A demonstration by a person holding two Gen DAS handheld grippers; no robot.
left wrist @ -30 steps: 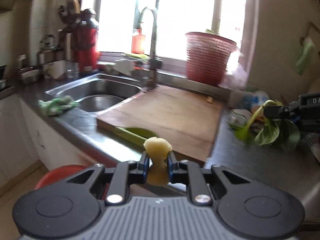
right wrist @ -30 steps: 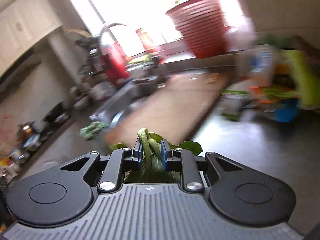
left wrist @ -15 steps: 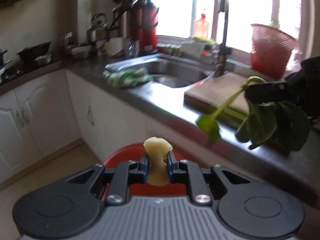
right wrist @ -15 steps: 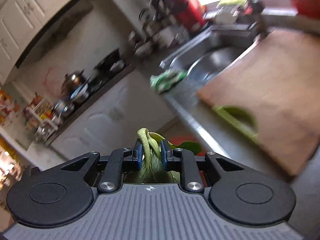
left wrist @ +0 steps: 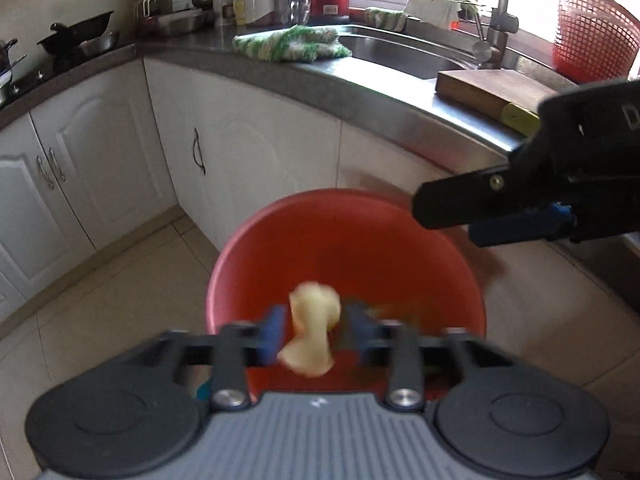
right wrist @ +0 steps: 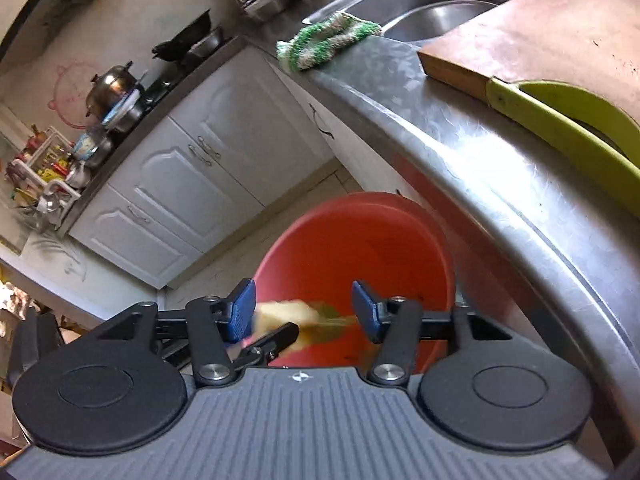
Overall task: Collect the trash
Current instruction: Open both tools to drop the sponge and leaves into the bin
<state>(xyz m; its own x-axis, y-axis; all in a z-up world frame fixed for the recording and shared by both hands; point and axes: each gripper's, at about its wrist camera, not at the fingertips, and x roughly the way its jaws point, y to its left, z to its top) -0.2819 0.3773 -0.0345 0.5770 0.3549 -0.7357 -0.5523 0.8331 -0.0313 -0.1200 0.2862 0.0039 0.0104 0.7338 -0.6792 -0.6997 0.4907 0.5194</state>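
Note:
A red bin [left wrist: 348, 240] stands on the floor against the cabinets, and both grippers hang over it. My left gripper [left wrist: 314, 332] has its jaws opening. A pale apple core [left wrist: 312, 332] sits blurred and loose between the blue pads, clear of both. In the right wrist view my right gripper [right wrist: 304, 314] also has its jaws opening, wide apart over the bin [right wrist: 360, 240]. A blurred streak of green leaves [right wrist: 332, 322] drops between its pads, beside the apple core [right wrist: 280, 314]. In the left wrist view the right gripper [left wrist: 444, 220] reaches in from the right with nothing in it.
A steel counter edge [right wrist: 500, 184] juts over the bin's right side. On it lie a wooden cutting board [right wrist: 560, 28], a green-handled tool [right wrist: 560, 120] and a green-white cloth [left wrist: 288, 44] by the sink [left wrist: 400, 54]. White cabinets [left wrist: 240, 160] and tiled floor [left wrist: 120, 300] surround the bin.
Both grippers swung from the counter down to over the red bin. Their jaws opened, letting go of the apple core and the green leaves, which now drop blurred.

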